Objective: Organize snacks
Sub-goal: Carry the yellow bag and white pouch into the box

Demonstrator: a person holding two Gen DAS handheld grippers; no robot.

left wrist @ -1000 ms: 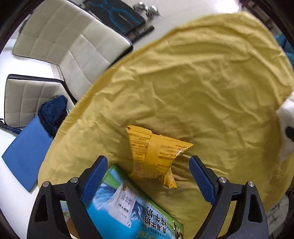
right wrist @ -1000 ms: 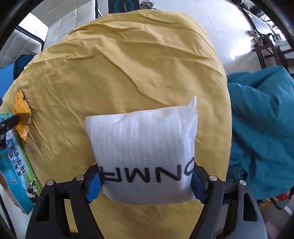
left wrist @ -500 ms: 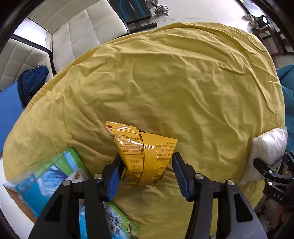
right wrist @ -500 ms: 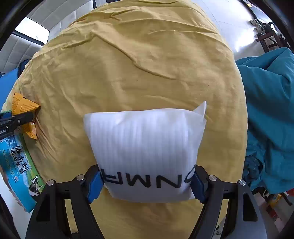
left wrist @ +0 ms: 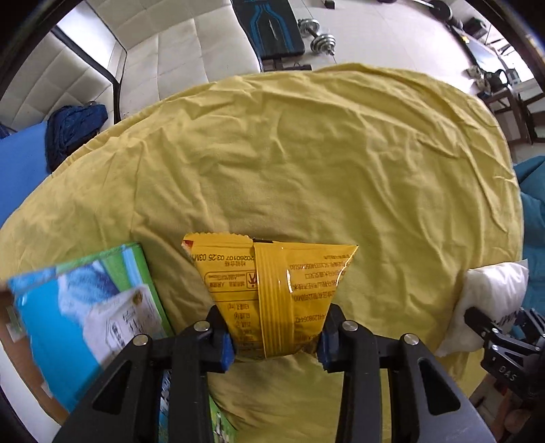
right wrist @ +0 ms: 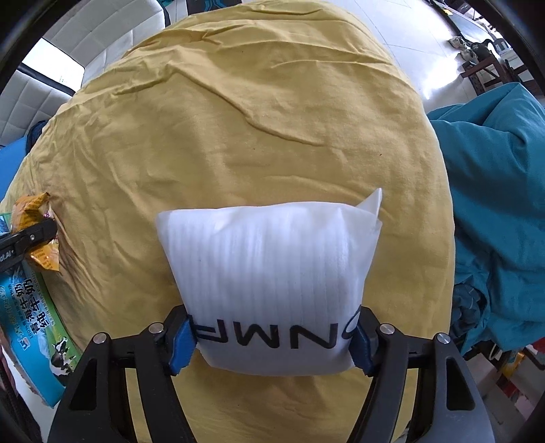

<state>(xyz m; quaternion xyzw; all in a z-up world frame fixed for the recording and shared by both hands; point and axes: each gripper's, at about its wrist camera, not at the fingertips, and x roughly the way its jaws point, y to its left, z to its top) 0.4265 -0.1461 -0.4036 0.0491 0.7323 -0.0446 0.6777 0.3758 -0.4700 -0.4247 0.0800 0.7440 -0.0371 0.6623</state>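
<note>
My left gripper (left wrist: pixel 275 340) is shut on a yellow snack packet (left wrist: pixel 272 289), held just above the yellow cloth (left wrist: pixel 306 163). The same yellow snack packet (right wrist: pixel 34 231) shows at the left edge of the right wrist view, pinched by the left gripper's finger. My right gripper (right wrist: pixel 272 344) is shut on a white foam pouch (right wrist: pixel 269 283) with black lettering, held over the yellow cloth (right wrist: pixel 255 119). That white foam pouch (left wrist: pixel 490 300) appears at the right edge in the left wrist view. A blue and green milk carton box (left wrist: pixel 88 313) lies left of the packet.
The milk box (right wrist: pixel 34 323) sits at the cloth's left edge. A teal blanket (right wrist: pixel 494 204) is heaped to the right. White padded chairs (left wrist: pixel 163 51), a blue bundle (left wrist: pixel 71 129), a black bench (left wrist: pixel 269 27) and dumbbells (left wrist: pixel 316 34) stand beyond the cloth.
The left gripper closed on the yellow snack packet and lifted it, turning toward the cloth's middle. The right gripper kept its hold on the white pouch and shifted slightly.
</note>
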